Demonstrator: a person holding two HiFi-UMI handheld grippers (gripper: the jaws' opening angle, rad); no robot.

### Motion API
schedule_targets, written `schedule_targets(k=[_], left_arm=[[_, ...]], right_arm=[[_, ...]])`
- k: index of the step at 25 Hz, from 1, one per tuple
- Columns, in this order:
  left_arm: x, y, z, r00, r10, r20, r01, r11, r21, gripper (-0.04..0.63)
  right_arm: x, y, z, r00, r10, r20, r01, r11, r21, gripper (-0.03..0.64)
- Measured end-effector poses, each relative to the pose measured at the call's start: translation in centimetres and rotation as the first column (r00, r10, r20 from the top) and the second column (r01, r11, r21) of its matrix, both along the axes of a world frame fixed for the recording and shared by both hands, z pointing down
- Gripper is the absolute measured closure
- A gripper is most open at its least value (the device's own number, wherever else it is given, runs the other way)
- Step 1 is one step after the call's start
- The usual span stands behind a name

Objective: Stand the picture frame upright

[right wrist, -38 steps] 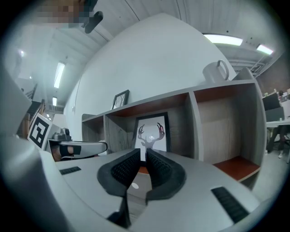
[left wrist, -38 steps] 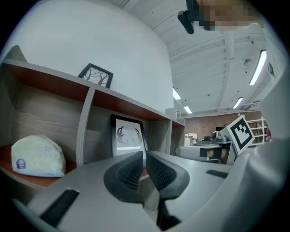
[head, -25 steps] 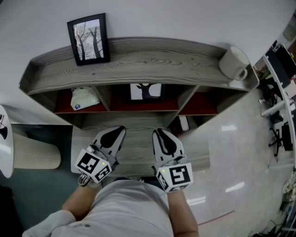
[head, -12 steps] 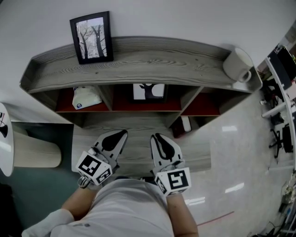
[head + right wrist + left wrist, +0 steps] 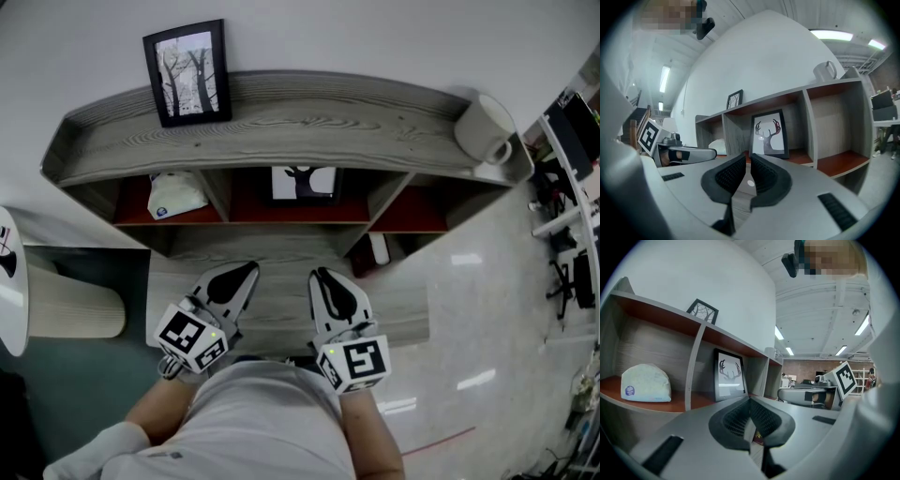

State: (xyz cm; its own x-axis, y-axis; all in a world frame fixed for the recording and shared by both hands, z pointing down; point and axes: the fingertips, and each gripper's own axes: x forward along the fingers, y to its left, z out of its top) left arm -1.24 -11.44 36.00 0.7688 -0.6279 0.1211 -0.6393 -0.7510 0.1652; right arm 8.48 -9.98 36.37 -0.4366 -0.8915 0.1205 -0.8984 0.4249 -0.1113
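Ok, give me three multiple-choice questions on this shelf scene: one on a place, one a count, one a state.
1. Where is the white mug?
A. in the middle compartment
B. on the shelf top, right end
C. on the floor
2. How many picture frames show?
A. one
B. two
C. four
3. How do the left gripper's jaws stand?
A. wide apart
B. clamped on the mug
C. shut, nothing between
Answers: B, it sits at the top's right end; B, the tree frame on top and the deer frame below; C, its own view shows the pads together.
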Motion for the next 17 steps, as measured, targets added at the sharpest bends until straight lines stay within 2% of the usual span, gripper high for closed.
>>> schedule_targets(k=[17], left_arm=[[-0.06,-0.41,0.57,1.0,-0.008,-0.007,0.008,1.0,-0.023,0.578]], right_arm=[[0.26,-0.2,0.61,1.0,0.005,0.01,-0.005,1.0,-0.01,0.571]])
